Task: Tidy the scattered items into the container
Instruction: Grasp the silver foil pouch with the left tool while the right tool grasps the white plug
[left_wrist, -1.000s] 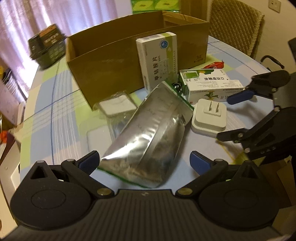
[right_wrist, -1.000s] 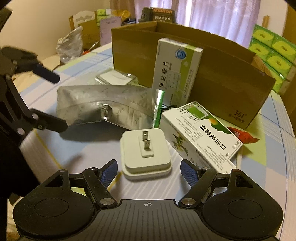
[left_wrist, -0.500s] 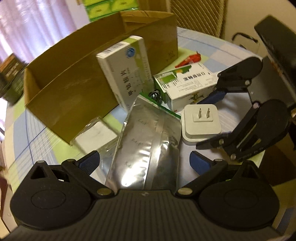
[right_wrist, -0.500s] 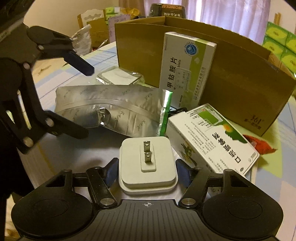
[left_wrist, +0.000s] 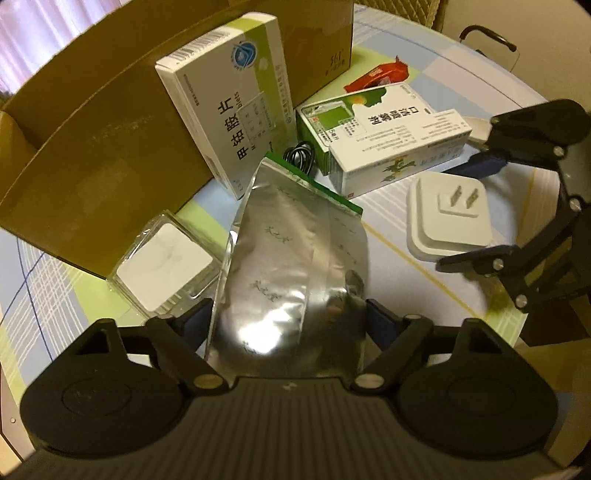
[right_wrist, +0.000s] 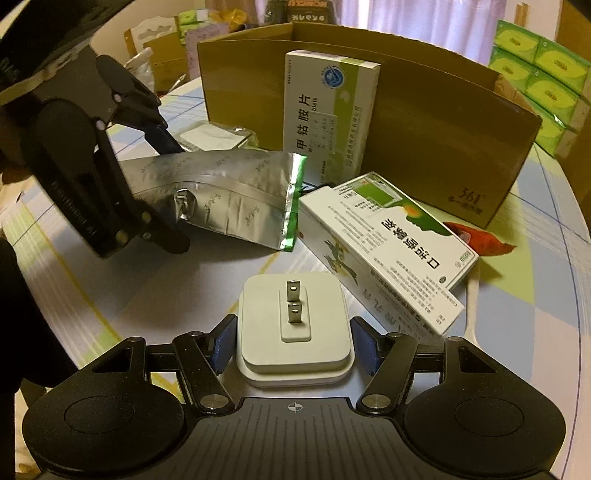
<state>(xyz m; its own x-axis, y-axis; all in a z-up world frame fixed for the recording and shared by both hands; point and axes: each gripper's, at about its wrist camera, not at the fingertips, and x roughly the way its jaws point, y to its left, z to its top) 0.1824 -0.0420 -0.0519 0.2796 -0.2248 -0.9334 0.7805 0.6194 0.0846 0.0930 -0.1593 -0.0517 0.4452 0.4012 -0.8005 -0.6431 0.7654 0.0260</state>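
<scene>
A silver foil pouch (left_wrist: 291, 266) lies lengthwise between the fingers of my left gripper (left_wrist: 288, 321), which press on its two sides. From the right wrist view the pouch (right_wrist: 221, 192) sticks out of that gripper (right_wrist: 171, 190) with its green-edged end slightly off the cloth. My right gripper (right_wrist: 294, 343) is shut on a white plug adapter (right_wrist: 295, 317), prongs up, low over the table. The open cardboard box (right_wrist: 443, 129) stands behind everything. One white-green medicine box (right_wrist: 325, 107) leans upright against it, and another (right_wrist: 388, 251) lies flat.
A clear plastic case with a white insert (left_wrist: 162, 262) lies by the box wall. A red packet (left_wrist: 376, 75) and a black cable coil (left_wrist: 299, 155) sit near the flat medicine box. Green tissue packs (right_wrist: 535, 74) are stacked beyond the table.
Both grippers moved forward over their items. The left fingers narrowed onto the foil pouch. The right fingers closed on the plug adapter, which now stays fixed between them.
</scene>
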